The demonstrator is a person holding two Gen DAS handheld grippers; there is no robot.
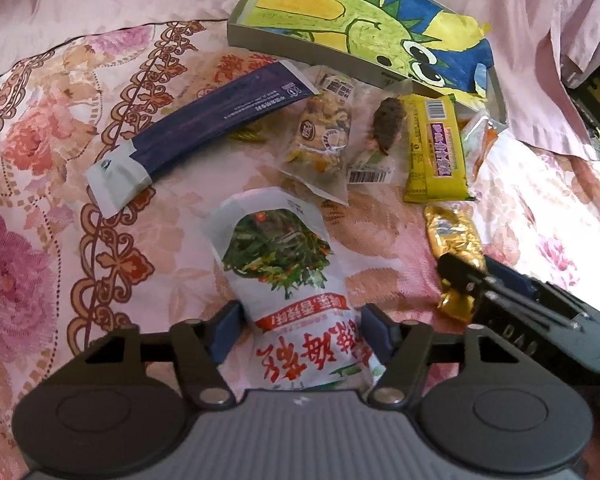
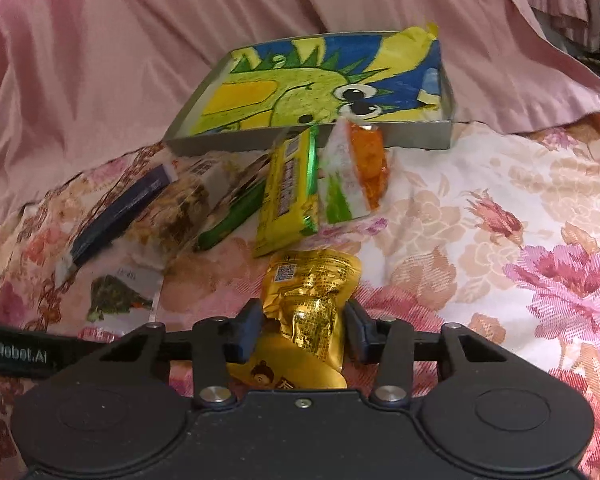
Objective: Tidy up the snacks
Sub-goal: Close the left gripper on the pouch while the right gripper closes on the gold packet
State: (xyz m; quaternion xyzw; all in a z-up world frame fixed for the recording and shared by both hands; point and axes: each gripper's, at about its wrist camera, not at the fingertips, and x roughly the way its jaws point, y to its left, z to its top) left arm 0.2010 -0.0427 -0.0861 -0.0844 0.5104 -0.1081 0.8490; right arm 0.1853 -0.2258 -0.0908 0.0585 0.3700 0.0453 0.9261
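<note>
L fingers [image 1: 300,332] close on white pouch [image 1: 284,264]; R fingers [image 2: 300,330] pinch gold pouch [image 2: 308,308]. Both light, soft, crinkly, slippery film; grip mid-body, btwn pads.

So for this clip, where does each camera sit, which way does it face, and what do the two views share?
Left wrist: on the left gripper, angled down at the flowered bedspread; its fingers flank a white vegetable-print snack pouch; the right gripper enters at the picture's right.
Right wrist: on the right gripper, angled down; fingers flank a crinkled gold foil pouch.
Shared: gold pouch, yellow wrapped bar, grey dinosaur-drawing box.
</note>
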